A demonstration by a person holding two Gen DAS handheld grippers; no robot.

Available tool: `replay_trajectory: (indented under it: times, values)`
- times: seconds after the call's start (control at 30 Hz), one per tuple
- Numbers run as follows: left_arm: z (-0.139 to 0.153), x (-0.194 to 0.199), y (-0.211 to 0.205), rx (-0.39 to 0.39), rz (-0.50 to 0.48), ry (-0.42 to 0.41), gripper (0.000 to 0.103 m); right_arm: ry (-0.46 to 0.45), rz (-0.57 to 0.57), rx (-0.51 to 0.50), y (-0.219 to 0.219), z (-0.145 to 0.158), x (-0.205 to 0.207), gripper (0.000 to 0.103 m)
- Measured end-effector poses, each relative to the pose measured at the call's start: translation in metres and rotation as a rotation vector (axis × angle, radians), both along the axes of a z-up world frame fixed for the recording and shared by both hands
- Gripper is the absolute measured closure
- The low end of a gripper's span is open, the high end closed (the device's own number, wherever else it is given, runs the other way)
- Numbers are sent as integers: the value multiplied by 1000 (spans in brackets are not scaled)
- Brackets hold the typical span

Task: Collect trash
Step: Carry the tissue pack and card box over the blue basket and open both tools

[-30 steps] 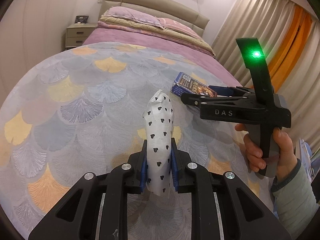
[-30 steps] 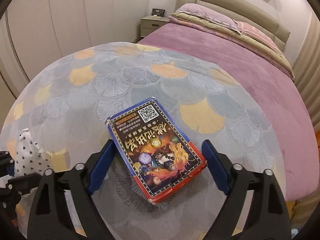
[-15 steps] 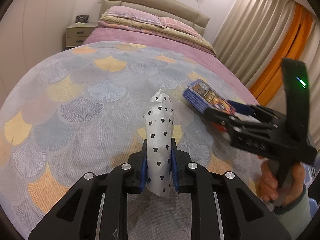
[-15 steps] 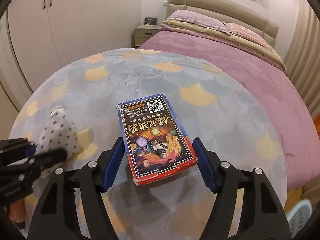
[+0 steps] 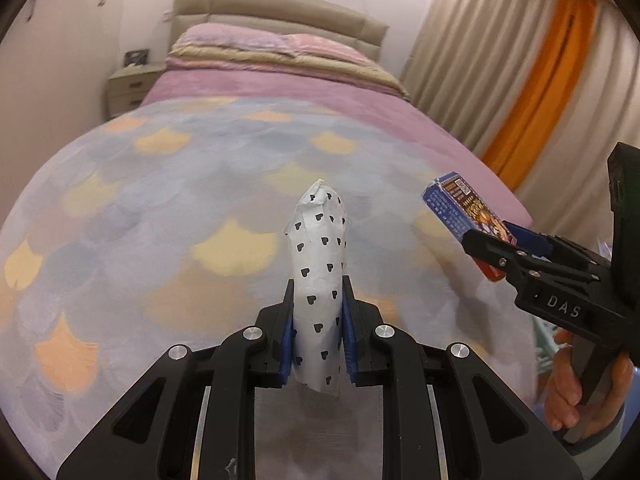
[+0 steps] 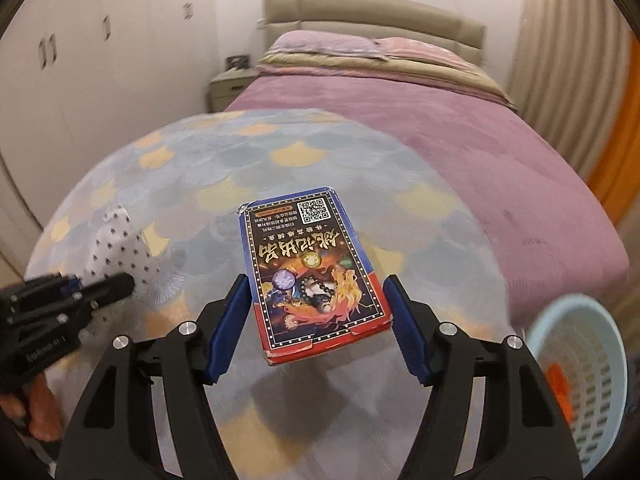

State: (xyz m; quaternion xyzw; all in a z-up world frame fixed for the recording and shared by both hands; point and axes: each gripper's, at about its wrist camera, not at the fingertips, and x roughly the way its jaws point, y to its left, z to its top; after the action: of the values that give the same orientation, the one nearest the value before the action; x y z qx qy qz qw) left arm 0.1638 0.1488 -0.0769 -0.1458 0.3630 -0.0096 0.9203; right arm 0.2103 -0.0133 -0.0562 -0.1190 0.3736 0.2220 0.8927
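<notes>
A white paper packet (image 5: pixel 318 256) printed with small black hearts stands upright between the blue pads of my left gripper (image 5: pixel 318 292), which is shut on it above the bed. The same packet (image 6: pixel 116 240) and left gripper (image 6: pixel 108 284) show at the left of the right wrist view. A flat blue and red printed card box (image 6: pixel 312 268) sits between the pads of my right gripper (image 6: pixel 318 292), gripped by its long sides and held clear of the bed, its shadow below. In the left wrist view the box (image 5: pixel 456 204) sticks out of the right gripper (image 5: pixel 492 248).
The bed cover (image 5: pixel 160 220) with a fan-scale pattern spreads under both grippers, with purple bedding and pillows beyond. A pale blue plastic basket (image 6: pixel 580 360) with something orange inside stands at the lower right, off the bed. A hand (image 5: pixel 576 392) grips the right handle. Curtains hang on the right.
My right gripper closed on the card box, lifted it off the cover and swung right, bringing the basket into view. My left gripper shifted with the packet still in it.
</notes>
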Motion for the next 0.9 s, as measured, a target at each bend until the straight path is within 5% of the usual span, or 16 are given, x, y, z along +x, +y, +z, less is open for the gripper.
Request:
replay_trajectory:
  times: [0.43, 0.9]
  values:
    - [54, 23, -111, 36, -205, -120, 85, -120, -289, 33, -123, 47, -18, 39]
    - [34, 74, -223, 24, -406, -56, 85, -56, -506, 85, -240, 36, -7, 39]
